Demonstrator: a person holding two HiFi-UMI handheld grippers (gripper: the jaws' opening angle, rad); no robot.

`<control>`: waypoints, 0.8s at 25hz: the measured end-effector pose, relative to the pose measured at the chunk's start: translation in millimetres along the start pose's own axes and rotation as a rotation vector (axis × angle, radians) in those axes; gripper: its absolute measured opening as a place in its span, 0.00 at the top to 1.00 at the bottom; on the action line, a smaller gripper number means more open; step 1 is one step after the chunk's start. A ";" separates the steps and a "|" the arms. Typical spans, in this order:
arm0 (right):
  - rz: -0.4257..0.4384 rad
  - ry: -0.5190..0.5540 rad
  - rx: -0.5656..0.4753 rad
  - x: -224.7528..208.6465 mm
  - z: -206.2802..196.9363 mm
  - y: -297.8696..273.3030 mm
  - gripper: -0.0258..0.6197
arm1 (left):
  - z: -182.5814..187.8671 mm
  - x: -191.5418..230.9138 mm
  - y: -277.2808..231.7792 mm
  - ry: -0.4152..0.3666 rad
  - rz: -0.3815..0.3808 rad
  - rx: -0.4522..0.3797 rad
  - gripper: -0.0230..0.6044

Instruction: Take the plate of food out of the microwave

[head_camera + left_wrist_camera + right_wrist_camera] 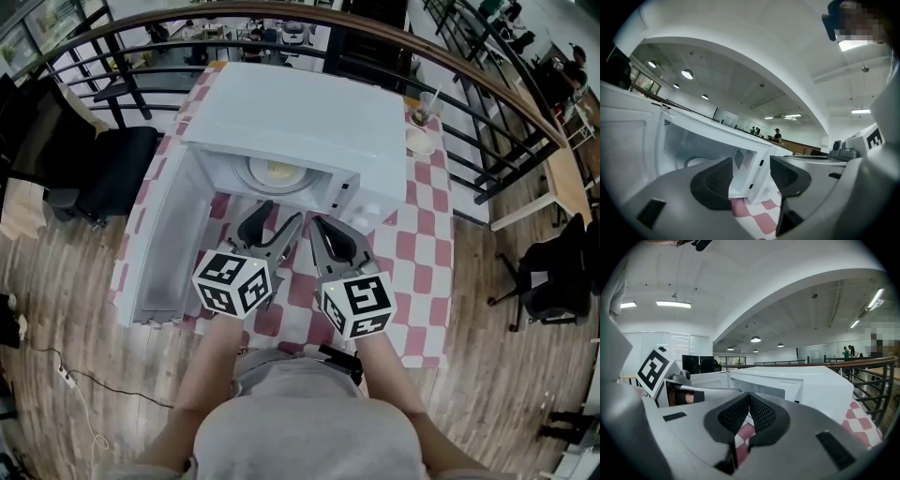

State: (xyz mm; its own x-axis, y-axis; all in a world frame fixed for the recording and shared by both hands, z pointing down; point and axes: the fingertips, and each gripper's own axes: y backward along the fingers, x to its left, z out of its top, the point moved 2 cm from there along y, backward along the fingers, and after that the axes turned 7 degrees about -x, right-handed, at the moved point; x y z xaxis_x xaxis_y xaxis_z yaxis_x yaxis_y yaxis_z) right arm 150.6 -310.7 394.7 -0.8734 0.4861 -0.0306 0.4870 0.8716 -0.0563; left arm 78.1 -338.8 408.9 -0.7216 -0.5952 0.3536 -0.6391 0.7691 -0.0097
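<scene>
The white microwave (pixel 300 117) stands on the checkered table with its door (pixel 169 239) swung wide open to the left. Inside the cavity lies a pale plate of food (pixel 278 173); its rim (pixel 696 161) shows in the left gripper view. My left gripper (pixel 281 214) hovers just in front of the cavity, open, with nothing between its jaws (pixel 752 180). Beside it, the right gripper (pixel 319 227) is shut and empty, below the microwave's control panel (pixel 375 202); its closed pads (pixel 749 404) face the microwave (pixel 797 380).
A red-and-white checkered cloth (pixel 422 248) covers the table. At the back right stand a cup (pixel 427 105) and a small dish (pixel 420 142). A black chair (pixel 117 169) is at the left, and a railing (pixel 487 103) runs behind the table.
</scene>
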 end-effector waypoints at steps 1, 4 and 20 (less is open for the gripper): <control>0.001 -0.001 0.003 -1.6 -1.0 -0.9 0.92 | -0.4 3.5 -1.2 0.027 0.008 -0.005 0.59; 0.002 -0.004 0.012 -5.6 -3.7 -3.7 0.92 | 0.0 13.1 -5.0 0.118 0.018 -0.030 0.58; 0.008 -0.016 0.053 -9.0 -27.7 -28.1 0.92 | -41.8 64.8 -23.8 0.441 0.150 -0.012 0.58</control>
State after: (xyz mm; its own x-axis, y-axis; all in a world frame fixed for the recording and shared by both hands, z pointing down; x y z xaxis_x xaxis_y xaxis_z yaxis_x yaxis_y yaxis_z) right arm 144.7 -337.7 424.2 -0.8696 0.4916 -0.0473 0.4937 0.8628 -0.1090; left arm 57.7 -386.0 471.1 -0.6225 -0.3231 0.7128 -0.5311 0.8433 -0.0816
